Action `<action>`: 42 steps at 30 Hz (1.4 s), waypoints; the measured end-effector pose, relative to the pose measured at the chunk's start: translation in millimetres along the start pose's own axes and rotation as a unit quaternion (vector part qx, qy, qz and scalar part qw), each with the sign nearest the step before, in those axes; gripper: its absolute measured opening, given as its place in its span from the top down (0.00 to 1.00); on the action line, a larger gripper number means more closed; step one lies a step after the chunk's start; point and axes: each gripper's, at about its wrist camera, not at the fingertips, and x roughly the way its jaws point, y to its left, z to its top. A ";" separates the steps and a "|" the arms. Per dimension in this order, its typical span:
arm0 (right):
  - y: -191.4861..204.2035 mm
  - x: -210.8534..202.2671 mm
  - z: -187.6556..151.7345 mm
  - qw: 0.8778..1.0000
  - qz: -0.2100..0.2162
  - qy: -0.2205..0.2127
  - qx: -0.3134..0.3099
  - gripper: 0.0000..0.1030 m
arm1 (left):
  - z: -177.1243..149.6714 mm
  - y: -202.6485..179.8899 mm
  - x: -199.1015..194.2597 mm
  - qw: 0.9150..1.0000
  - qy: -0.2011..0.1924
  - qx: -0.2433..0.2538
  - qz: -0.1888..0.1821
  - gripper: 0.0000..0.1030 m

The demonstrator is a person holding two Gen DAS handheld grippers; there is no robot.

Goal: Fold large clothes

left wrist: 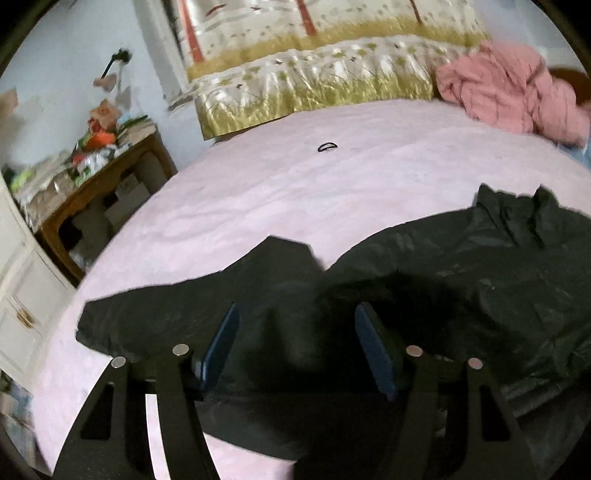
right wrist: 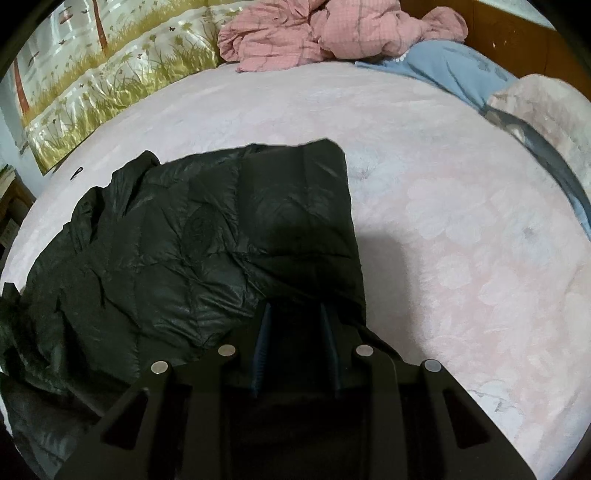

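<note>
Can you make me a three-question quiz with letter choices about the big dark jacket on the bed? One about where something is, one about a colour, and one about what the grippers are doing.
1. Where is the crumpled pink cloth?
A. On top of the black jacket
B. At the far end of the bed, beside the grassy-print quilt
C. On the wooden table

2. What colour is the bed cover?
A. Pale pink
B. Green
C. Dark brown

3. How do the two grippers stand?
A. Both wide open in the air
B. Right gripper narrow at the jacket's edge, left gripper open over a sleeve
C. Both are out of sight

Answers:
1. B, it lies next to the quilt.
2. A, pale pink surrounds the black jacket.
3. B, the right gripper pinches jacket fabric; the left gripper gapes.
</note>
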 end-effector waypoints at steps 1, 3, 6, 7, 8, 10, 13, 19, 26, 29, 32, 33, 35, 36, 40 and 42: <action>1.8 -4.9 0.1 1.000 -0.004 -0.010 -0.003 0.71 | -2.0 6.5 -2.7 1.000 -0.005 -0.015 -0.020 0.37; 5.9 -19.7 0.2 0.999 -0.004 -0.037 -0.007 0.71 | -2.7 16.4 -7.8 0.996 -0.012 -0.043 -0.077 0.37; 13.4 -50.6 -1.6 0.995 0.038 -0.089 -0.013 0.71 | -5.4 12.9 -25.8 0.989 -0.038 -0.061 -0.131 0.26; 17.0 -57.8 -2.4 0.993 0.061 -0.096 -0.019 0.71 | -6.5 7.7 -33.5 0.988 -0.050 -0.057 -0.134 0.23; 21.8 -61.9 -3.1 0.991 0.087 -0.094 -0.026 0.71 | -7.0 3.4 -37.7 0.989 -0.056 -0.050 -0.130 0.20; 34.2 -60.0 -4.5 0.984 0.162 -0.064 -0.045 0.71 | -8.3 -10.6 -31.4 0.993 -0.038 -0.038 -0.106 0.20; 59.9 -46.4 -12.0 0.982 0.172 -0.016 -0.080 0.71 | -15.6 -27.1 -0.9 0.998 0.021 0.003 -0.058 0.43; 100.5 -7.8 -26.6 0.987 -0.015 0.016 -0.162 0.71 | -27.5 -9.0 46.4 0.989 0.061 -0.049 -0.128 0.62; 94.0 -22.5 -22.1 0.990 -0.001 -0.020 -0.139 0.71 | -26.4 18.8 2.1 0.985 -0.038 -0.059 -0.156 0.59; 94.1 -54.2 -20.9 0.986 0.044 -0.103 -0.121 0.69 | -22.9 56.1 -18.4 0.975 -0.075 -0.142 -0.157 0.38; 96.2 -89.3 -22.4 0.970 0.062 -0.203 -0.116 0.45 | -16.7 87.3 -26.4 0.976 -0.096 -0.137 -0.137 0.34; 96.8 -97.3 -26.0 0.966 0.064 -0.220 -0.121 0.41 | -16.8 99.7 -28.4 0.980 -0.111 -0.128 -0.103 0.23; 98.4 -108.6 -31.2 0.962 0.072 -0.234 -0.123 0.41 | -21.5 133.8 -24.5 0.980 -0.121 -0.136 -0.074 0.15; 98.6 -112.8 -32.1 0.962 0.081 -0.234 -0.115 0.41 | -25.1 150.4 -18.3 0.979 -0.115 -0.149 -0.074 0.15; 97.5 -113.1 -34.0 0.965 0.105 -0.227 -0.084 0.28 | -51.1 205.1 18.8 0.969 -0.093 -0.221 -0.058 0.15; 98.3 -110.6 -36.2 0.967 0.083 -0.229 -0.077 0.27 | -66.4 222.1 42.2 0.960 -0.070 -0.262 -0.064 0.15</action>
